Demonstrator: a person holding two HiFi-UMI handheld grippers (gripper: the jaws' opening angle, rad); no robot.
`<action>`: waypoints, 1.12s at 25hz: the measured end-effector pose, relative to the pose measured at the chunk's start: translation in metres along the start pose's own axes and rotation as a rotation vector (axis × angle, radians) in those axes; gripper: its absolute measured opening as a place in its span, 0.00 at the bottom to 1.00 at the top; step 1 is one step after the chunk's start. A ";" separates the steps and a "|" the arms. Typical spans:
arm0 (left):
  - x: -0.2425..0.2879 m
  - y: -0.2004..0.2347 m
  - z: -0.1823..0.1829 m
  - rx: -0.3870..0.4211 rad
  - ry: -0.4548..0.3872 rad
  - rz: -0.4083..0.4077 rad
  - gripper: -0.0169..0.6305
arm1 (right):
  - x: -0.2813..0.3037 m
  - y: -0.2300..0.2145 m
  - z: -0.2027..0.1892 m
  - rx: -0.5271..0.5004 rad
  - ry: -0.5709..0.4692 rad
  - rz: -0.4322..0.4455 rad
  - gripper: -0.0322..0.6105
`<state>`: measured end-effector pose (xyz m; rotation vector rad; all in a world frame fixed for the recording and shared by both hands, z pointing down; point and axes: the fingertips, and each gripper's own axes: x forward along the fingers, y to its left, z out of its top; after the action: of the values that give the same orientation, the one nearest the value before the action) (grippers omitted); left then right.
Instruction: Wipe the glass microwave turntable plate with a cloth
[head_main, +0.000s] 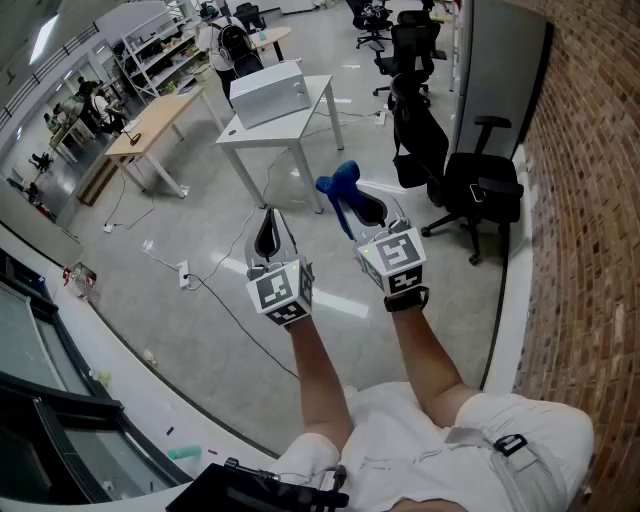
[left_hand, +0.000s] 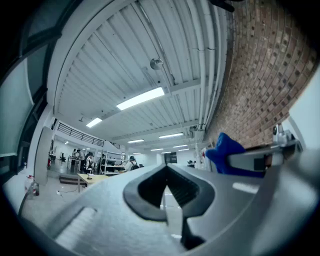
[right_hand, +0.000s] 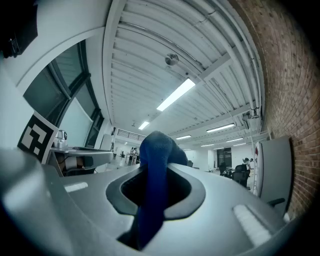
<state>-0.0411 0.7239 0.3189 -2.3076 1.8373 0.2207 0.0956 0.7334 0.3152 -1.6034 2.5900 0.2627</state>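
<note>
Cloth (right_hand: 152, 155) pinched in right gripper (head_main: 358, 203), left gripper (head_main: 268, 222) jaws pressed together, empty; plate unseen, probably inside microwave (head_main: 270, 92) on table (head_main: 317, 105), so grip cloth firmly and use left for the door.

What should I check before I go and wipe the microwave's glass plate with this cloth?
1. Cloth gripped: ok. The blue cloth is clamped in the right gripper's jaws.
2. Left gripper free: ok. Its jaws are shut with nothing between them.
3. Glass plate located: cannot tell. None is in view.
4. Microwave in reach: not ok. The silver box, likely the microwave, sits on the white table across the floor.
5. Walking path: not ok. A cable lies on the floor ahead.
</note>
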 end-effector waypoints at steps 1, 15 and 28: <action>-0.003 -0.004 0.000 0.001 0.002 -0.006 0.03 | -0.004 0.000 -0.002 0.004 0.002 -0.002 0.14; -0.032 -0.035 0.003 0.028 0.019 0.001 0.03 | -0.042 -0.007 -0.007 0.079 -0.010 0.028 0.14; -0.027 -0.039 -0.015 0.028 0.069 -0.011 0.03 | -0.034 -0.010 -0.033 0.133 0.018 0.037 0.15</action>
<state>-0.0091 0.7545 0.3412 -2.3338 1.8475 0.1146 0.1209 0.7527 0.3518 -1.5213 2.5920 0.0770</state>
